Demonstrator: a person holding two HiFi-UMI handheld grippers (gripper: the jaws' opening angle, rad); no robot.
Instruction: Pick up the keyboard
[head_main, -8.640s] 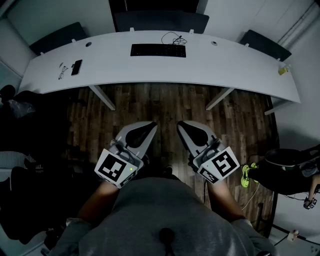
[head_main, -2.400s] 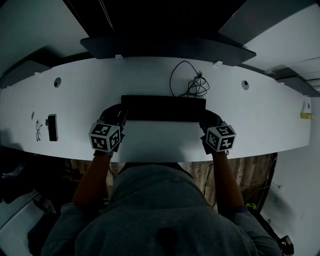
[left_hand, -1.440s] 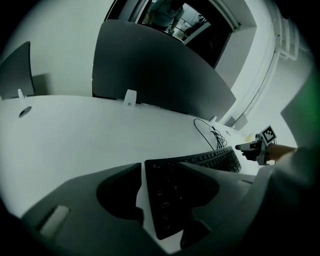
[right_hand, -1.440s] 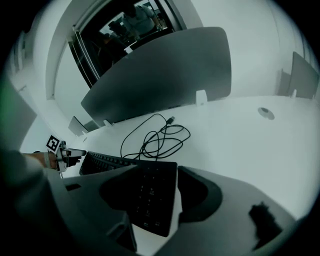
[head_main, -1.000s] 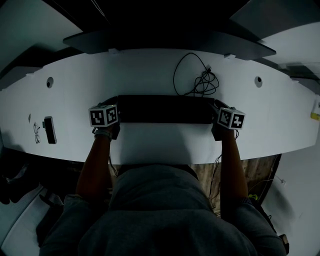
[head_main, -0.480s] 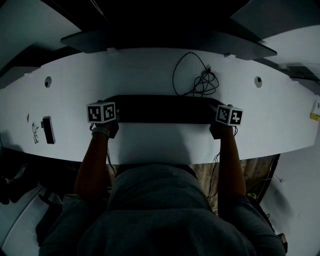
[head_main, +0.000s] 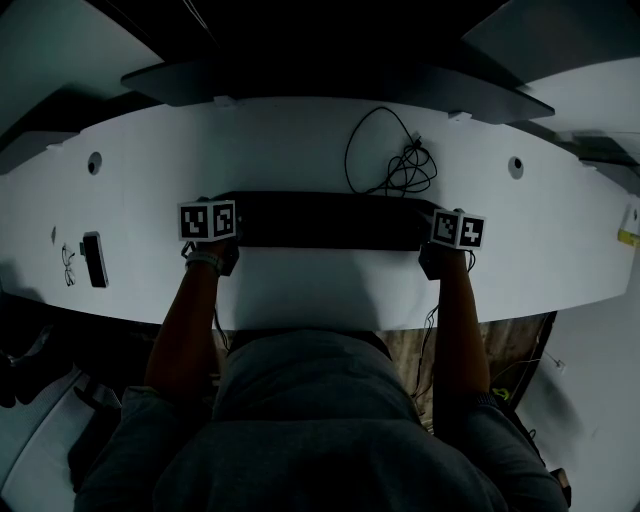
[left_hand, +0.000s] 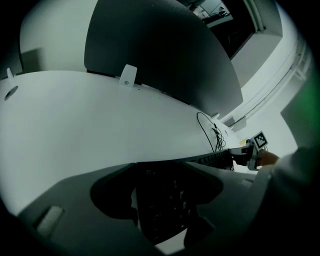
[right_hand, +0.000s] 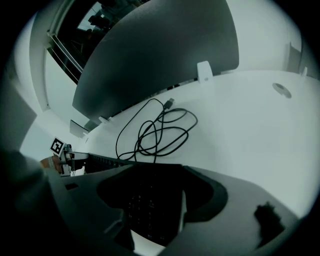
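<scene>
Head view: over the last seconds my tongs moved from the near edge of the long black keyboard (head_main: 330, 220), mid-desk, to its ends. My left gripper (head_main: 228, 222) and right gripper (head_main: 428, 225) each clamp one end; I judge it ready to lift. Count: one keyboard, two grippers, one coiled black cable (head_main: 395, 160).

Camera set-up, as I read it from my remote station.

- **Head camera:** high above the long white curved desk (head_main: 300, 150), facing steeply down, far enough that most of the desk shows.
- **Left claw (head_main: 212, 232) camera:** low and close over the desk, facing across it and rightward.
- **Right claw (head_main: 447, 240) camera:** equally low, facing across and leftward.
- **Shared:** all three take in the flat black keyboard (head_main: 325, 220) and the coiled black cable (head_main: 395, 160). Each claw camera catches the opposite claw.
</scene>
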